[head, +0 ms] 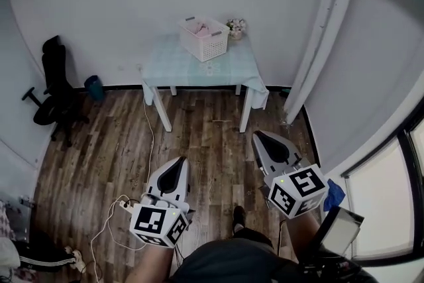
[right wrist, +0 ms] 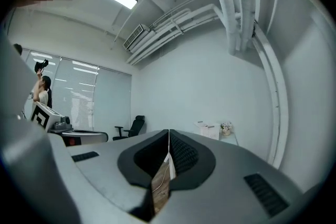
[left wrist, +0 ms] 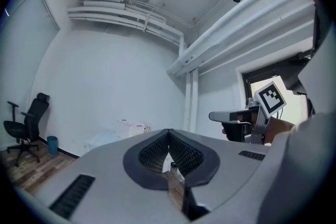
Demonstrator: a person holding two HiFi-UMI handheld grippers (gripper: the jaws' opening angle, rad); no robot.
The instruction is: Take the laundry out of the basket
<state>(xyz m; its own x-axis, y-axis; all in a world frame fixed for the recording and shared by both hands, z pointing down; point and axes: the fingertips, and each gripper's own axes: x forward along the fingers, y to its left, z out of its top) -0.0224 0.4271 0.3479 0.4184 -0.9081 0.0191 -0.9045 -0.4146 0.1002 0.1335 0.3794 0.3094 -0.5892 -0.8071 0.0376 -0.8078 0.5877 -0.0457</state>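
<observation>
A white slatted laundry basket (head: 204, 38) stands on a small table (head: 228, 67) covered with a pale blue cloth, far ahead against the white wall. Pink laundry (head: 199, 28) lies inside it. Both grippers are held low over the wooden floor, well short of the table. My left gripper (head: 182, 161) is shut with nothing in it, its tips meeting (left wrist: 168, 131). My right gripper (head: 257, 135) is also shut and empty, jaws pressed together (right wrist: 168, 132). The basket (left wrist: 131, 127) shows small and distant in the left gripper view, and the same basket (right wrist: 210, 131) in the right gripper view.
A small pot of flowers (head: 236, 28) sits beside the basket on the table. A black office chair (head: 54, 95) stands at the left wall, next to a blue bin (head: 93, 86). White cables and a power strip (head: 126, 206) lie on the floor. White pipes (head: 324, 30) run along the right wall.
</observation>
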